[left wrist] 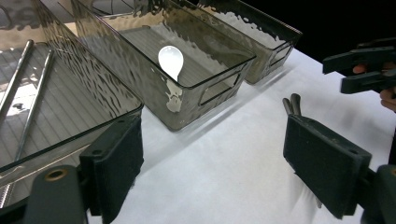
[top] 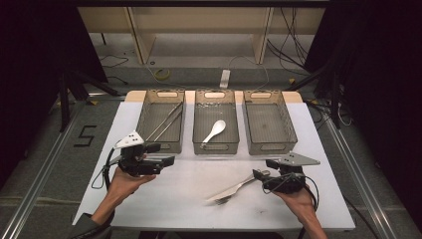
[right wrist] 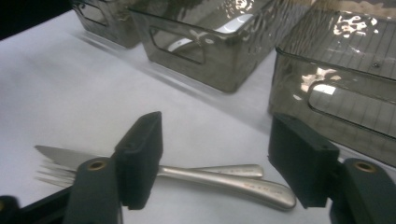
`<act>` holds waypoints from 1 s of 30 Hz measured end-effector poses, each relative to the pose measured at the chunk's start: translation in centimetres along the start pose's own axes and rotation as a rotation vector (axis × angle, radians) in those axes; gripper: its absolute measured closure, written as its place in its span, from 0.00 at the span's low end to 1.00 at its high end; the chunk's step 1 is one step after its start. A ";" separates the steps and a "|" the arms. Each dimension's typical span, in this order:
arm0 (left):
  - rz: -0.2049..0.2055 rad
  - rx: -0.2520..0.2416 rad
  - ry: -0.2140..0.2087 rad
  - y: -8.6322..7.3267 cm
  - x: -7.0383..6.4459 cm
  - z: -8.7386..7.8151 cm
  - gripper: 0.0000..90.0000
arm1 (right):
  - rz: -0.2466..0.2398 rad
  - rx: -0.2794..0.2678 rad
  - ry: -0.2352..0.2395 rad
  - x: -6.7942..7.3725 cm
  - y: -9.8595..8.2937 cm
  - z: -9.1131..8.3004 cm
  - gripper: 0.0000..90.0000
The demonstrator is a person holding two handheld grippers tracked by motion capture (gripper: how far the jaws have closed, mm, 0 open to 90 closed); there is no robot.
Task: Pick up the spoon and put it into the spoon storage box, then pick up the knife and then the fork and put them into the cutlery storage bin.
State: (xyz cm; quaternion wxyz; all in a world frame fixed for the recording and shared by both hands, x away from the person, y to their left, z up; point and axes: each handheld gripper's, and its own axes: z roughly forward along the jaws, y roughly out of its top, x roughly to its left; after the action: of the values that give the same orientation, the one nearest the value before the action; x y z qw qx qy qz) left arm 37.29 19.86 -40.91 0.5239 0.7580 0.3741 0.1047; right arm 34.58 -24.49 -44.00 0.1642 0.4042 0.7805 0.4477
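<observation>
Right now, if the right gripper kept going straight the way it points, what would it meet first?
Probably the handles of the knife and fork, which lie side by side on the white table just ahead of the open right gripper. How high it hangs above them is hard to judge.

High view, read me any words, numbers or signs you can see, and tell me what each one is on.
"5": a black digit marked on the grey floor, left of the table.
Faint marks on the knife handle in the right gripper view: too blurred to read.
</observation>
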 end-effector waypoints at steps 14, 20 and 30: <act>0.006 -0.051 0.005 -0.8 -0.6 -0.9 0.20 | 0.020 0.087 -0.017 -2.3 0.1 2.3 0.64; 0.004 -0.066 0.009 -1.0 -0.8 -1.4 0.20 | 0.016 0.118 -0.014 -2.6 0.0 2.8 0.73; 0.004 -0.085 0.003 -0.8 -0.8 -1.5 0.20 | -0.019 0.157 -0.035 -2.9 -0.1 3.4 0.93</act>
State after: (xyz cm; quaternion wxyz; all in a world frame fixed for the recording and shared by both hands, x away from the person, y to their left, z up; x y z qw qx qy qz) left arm 35.51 20.57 -40.80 0.5548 0.7358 0.3685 0.1226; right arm 38.46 -24.88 -46.28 0.1498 0.4160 0.8142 0.3763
